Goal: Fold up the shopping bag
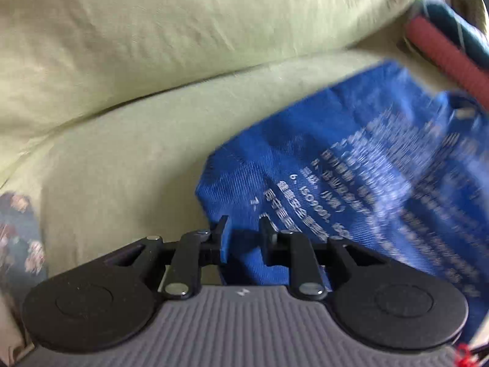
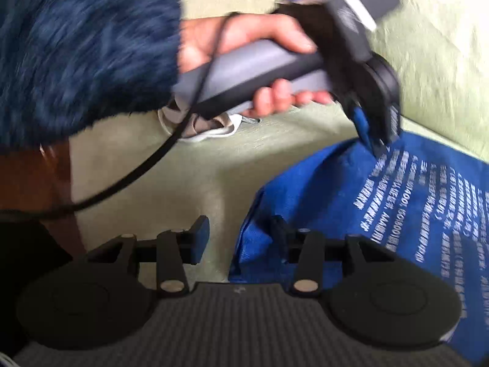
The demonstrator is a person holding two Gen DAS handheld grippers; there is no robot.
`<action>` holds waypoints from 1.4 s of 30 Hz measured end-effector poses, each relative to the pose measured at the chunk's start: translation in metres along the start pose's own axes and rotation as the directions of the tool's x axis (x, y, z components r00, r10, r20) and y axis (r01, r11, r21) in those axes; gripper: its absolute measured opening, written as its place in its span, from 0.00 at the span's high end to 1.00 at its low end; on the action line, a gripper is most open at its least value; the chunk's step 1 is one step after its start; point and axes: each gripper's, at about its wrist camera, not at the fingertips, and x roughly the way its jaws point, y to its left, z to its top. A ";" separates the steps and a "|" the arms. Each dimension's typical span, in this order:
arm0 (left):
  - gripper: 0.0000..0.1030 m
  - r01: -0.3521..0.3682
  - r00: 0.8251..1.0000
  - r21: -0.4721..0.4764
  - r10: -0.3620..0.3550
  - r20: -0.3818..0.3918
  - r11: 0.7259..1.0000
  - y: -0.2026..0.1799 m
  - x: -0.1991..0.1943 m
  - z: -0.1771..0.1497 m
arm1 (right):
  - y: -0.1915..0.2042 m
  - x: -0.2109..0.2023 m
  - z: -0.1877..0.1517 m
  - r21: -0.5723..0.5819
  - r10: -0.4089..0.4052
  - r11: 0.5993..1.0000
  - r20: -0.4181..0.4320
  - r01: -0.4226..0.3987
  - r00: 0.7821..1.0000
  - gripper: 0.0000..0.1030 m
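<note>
One green sofa carries one blue shopping bag, lying flat on the seat cushion. Left gripper: jaws narrowly parted, bag edge between them. Right gripper: jaws wide apart, bag corner just beside the right-hand jaw

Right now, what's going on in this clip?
A person is working on a blue shopping bag lying on a pale green sofa, with a handheld claw in each hand. The left claw, seen from the right wrist view, comes down onto the bag's upper edge; motion blur hides whether it grips. The right claw is open at the bag's near corner, gripping nothing. The bag is not yet neatly folded.
</note>
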 end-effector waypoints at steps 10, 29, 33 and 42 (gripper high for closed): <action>0.82 -0.004 1.000 0.142 0.001 0.027 0.990 -0.072 -0.079 -0.083 | -0.093 -0.129 -0.031 0.194 -0.344 0.927 0.089 0.322 0.935 0.64; 0.69 -0.086 0.992 0.390 0.044 0.116 0.917 -0.184 -0.100 -0.069 | -0.158 -0.210 -0.092 -0.039 -0.522 0.852 -0.114 0.521 0.845 0.60; 0.69 -0.099 0.995 0.486 0.075 0.068 0.868 -0.217 -0.071 -0.076 | -0.154 -0.197 -0.086 -0.259 -0.539 0.829 -0.133 0.496 0.832 0.60; 0.99 -0.187 0.982 0.665 0.164 0.098 0.723 -0.243 -0.040 -0.091 | -0.146 -0.164 -0.073 -0.521 -0.481 0.784 -0.168 0.337 0.860 0.54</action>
